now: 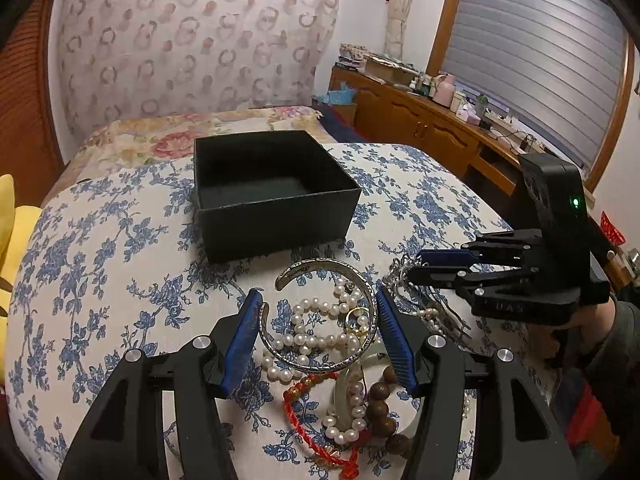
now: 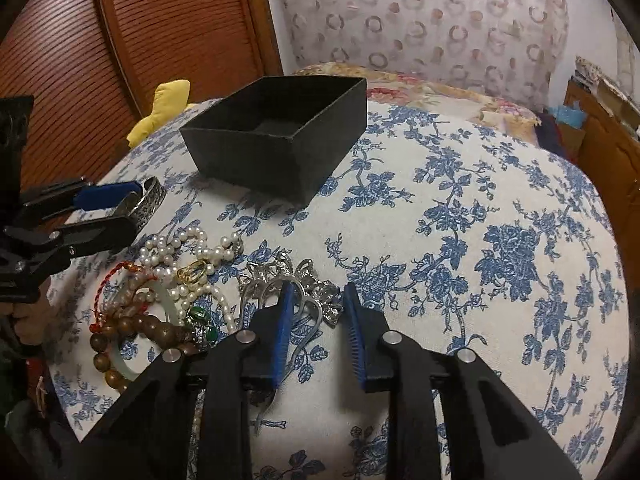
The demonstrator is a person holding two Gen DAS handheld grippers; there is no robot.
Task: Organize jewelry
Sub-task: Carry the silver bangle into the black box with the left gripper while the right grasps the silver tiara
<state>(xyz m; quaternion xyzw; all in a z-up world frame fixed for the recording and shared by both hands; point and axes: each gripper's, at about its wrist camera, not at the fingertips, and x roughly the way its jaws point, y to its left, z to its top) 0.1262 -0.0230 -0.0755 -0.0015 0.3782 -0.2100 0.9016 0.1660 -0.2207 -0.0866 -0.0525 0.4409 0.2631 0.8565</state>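
An empty black box (image 1: 276, 192) stands open on the blue-flowered cloth, also in the right wrist view (image 2: 280, 136). A jewelry pile lies before it: a silver cuff bangle (image 1: 320, 320), pearl strands (image 1: 320, 340), a red cord bracelet (image 1: 312, 420), wooden beads (image 1: 384, 416) and a jade bangle (image 2: 168, 300). My left gripper (image 1: 318, 312) is open, its pads on either side of the silver cuff, touching or nearly so. My right gripper (image 2: 316, 304) is open over a silver hair clip (image 2: 292, 280). It also shows in the left wrist view (image 1: 420, 264).
The cloth covers a rounded surface (image 2: 480, 240) that drops off at its edges. A floral bedspread (image 1: 160, 136) lies behind the box. A wooden dresser (image 1: 432, 120) with clutter stands at the right. A yellow object (image 2: 164, 108) sits by the wooden wardrobe (image 2: 120, 40).
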